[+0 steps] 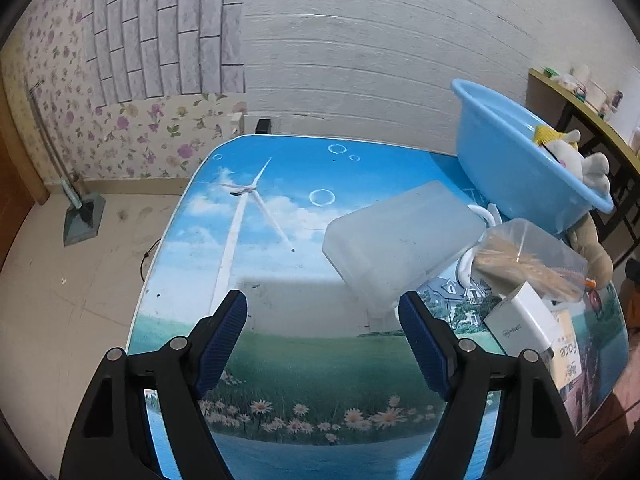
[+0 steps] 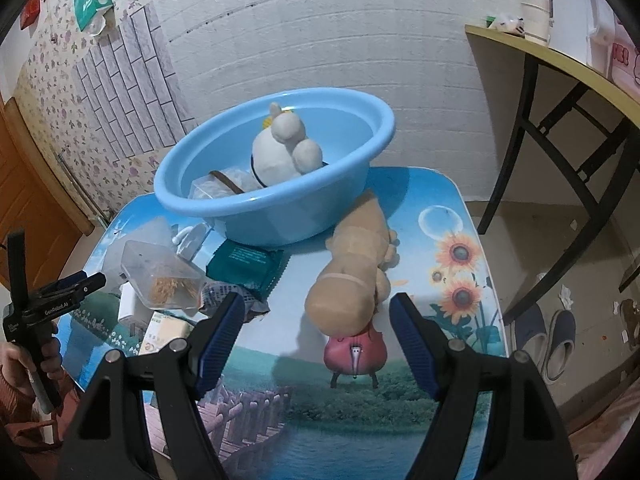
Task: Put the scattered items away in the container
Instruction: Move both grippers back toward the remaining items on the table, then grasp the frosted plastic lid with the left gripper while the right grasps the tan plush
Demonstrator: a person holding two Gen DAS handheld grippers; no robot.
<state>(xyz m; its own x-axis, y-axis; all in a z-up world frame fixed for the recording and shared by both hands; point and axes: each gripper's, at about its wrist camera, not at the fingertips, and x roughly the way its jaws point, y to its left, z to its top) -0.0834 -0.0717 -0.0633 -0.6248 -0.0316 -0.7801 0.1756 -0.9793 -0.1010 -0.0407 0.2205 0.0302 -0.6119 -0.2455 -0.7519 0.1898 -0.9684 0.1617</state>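
A blue basin (image 2: pixel 276 204) stands at the back of the table, holding a white plush toy (image 2: pixel 280 152) and a clear box. It also shows in the left wrist view (image 1: pixel 516 156). A tan plush toy (image 2: pixel 352 272) lies in front of it, just beyond my open, empty right gripper (image 2: pixel 316 320). My left gripper (image 1: pixel 322 320) is open and empty, near a frosted plastic box (image 1: pixel 400 240). A clear box of golden strands (image 2: pixel 160 276), a teal packet (image 2: pixel 244 264) and a white box (image 1: pixel 520 320) lie scattered.
The picture-printed table (image 1: pixel 260 240) has its left edge by the floor. A dark-legged side table (image 2: pixel 560 92) stands to the right. Slippers (image 2: pixel 556 336) lie on the floor. A yellow carton (image 2: pixel 168 332) sits near the table's left front.
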